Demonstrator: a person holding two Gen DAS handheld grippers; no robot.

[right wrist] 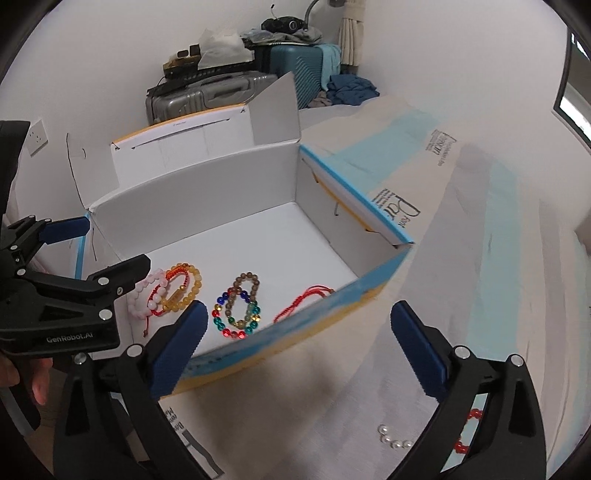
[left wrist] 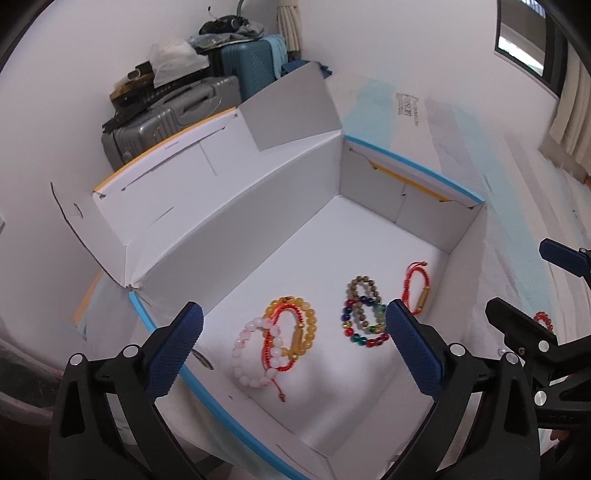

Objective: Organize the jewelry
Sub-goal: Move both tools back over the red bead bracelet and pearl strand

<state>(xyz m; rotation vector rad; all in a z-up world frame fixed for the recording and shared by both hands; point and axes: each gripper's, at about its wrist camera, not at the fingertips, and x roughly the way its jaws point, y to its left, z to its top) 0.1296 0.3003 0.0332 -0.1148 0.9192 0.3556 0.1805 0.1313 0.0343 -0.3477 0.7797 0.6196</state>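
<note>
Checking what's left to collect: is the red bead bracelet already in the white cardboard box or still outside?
Outside. The red bead bracelet lies on the sheet near the right gripper, beside small pearl beads, not inside the white cardboard box.

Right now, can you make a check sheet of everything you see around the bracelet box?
Surface: pale printed sheet under the box.
Job's things: open white box holding six bracelets, including a pink bracelet and a rainbow bracelet; red beads and pearl beads lie outside.
Clutter: nothing seen.
Tongs: left tongs open, empty; right tongs open, empty.
Cables: nothing seen.
Surroundings: suitcases, curtain, window.
</note>
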